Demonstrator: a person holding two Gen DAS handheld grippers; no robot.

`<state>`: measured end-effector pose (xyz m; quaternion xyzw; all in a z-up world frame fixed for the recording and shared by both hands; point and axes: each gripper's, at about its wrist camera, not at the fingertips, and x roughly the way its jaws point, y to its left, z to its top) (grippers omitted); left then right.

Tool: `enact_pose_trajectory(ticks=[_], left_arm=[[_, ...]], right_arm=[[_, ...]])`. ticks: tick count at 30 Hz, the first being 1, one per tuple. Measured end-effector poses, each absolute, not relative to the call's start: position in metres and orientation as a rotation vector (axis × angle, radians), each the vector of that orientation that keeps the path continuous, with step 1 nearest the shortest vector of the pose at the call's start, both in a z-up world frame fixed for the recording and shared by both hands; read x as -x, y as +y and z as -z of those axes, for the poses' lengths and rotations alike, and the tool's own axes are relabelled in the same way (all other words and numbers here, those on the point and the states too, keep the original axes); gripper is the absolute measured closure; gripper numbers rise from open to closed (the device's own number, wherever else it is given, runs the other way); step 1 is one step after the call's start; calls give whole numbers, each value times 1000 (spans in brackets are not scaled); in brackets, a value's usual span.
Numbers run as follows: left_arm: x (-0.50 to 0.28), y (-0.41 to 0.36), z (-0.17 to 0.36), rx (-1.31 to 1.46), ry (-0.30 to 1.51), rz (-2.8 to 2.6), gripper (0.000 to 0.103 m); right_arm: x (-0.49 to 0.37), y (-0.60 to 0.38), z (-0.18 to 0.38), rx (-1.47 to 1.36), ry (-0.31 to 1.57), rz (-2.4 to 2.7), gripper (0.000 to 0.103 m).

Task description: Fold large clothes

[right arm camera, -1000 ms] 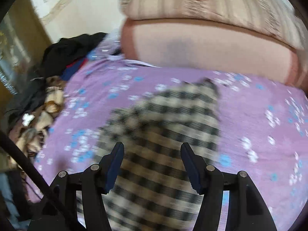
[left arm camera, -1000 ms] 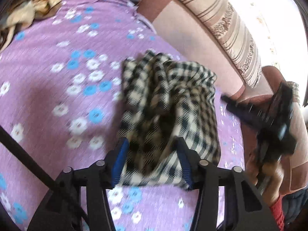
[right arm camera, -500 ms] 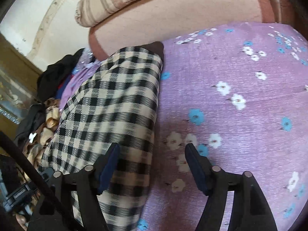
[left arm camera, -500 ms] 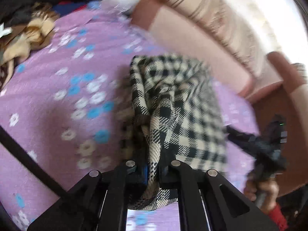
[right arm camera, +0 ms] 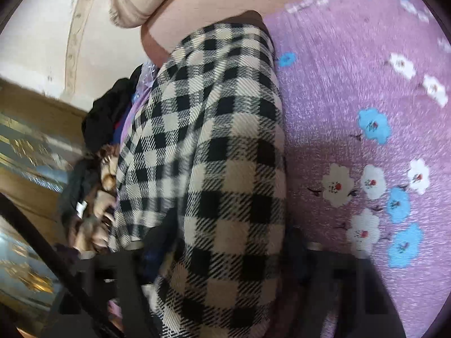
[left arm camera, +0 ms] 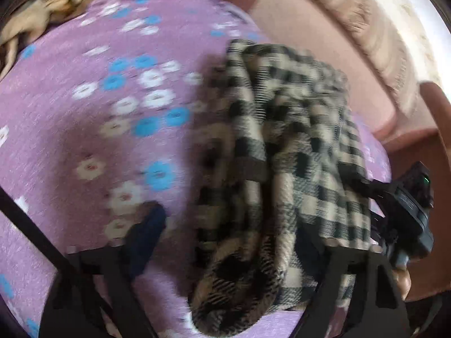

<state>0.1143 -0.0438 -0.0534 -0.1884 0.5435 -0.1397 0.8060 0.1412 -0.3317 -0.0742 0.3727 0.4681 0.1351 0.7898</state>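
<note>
A black-and-cream checked garment [left arm camera: 284,169] lies bunched on the purple flowered bedspread [left arm camera: 84,129]. My left gripper [left arm camera: 228,236] is open, its fingers either side of the garment's near end, not gripping it. In the right wrist view the same garment [right arm camera: 214,169] fills the middle, and my right gripper [right arm camera: 225,248] is open with the cloth lying between its fingers. The right gripper also shows in the left wrist view [left arm camera: 406,205] at the garment's right edge.
A pink sofa back [left arm camera: 315,45] with a striped cushion [left arm camera: 375,36] runs behind the bedspread. A pile of other clothes [right arm camera: 95,169] lies at the far left, also showing in the left wrist view [left arm camera: 36,14]. A wooden cabinet [right arm camera: 31,152] stands beyond.
My left gripper was shut on the garment half a second ago and has opened. The right gripper has moved in so the cloth lies between its fingers.
</note>
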Motion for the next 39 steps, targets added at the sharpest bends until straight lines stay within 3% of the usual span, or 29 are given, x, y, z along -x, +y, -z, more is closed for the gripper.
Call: enact_pose_trajectory(ticks=[1,2,8,9,10,12,16,22,24,26,29,36,39], left_arm=[[-114,-51,54,456,1171,373,71],[-113,-56,53,472,1165,375,71],[-113,-114,45,408,1130,490,73],[-113,-126,46,395,1135,527,70],[-113,-134,47,370,1142,532,59],[-109,-147,48,275,1136,499,43],[-107,-147,45,214,1165,467,38],[-102,-111,35,258,1190,412,39],[-101,-99,40,303,1223,401,38],[-99,-92,43,338,1238,405,38],[-91,-89,36,336,1242,444,39],[-80,-54,-4,312,1076,363,38],[-83,-52,-9,302,1044,325,34]], right_arm=[[-140,-335,74,-819,1004,-299,62],[-139,-337,71,-822,997,-308,71],[-120,-365,34,-759,906,-290,75],[-117,-376,28,-746,891,-266,75],[-115,-386,26,-738,883,-245,75],[-108,-408,26,-695,889,-156,72],[-105,-412,41,-579,973,-24,35],[-72,-390,-28,-396,811,45,36],[-72,-375,-48,-383,785,-21,42],[-75,-364,-50,-422,804,-107,58],[-84,-335,-34,-471,862,-224,72],[-100,-262,17,-480,982,-460,74],[-89,-246,39,-506,1019,-518,74]])
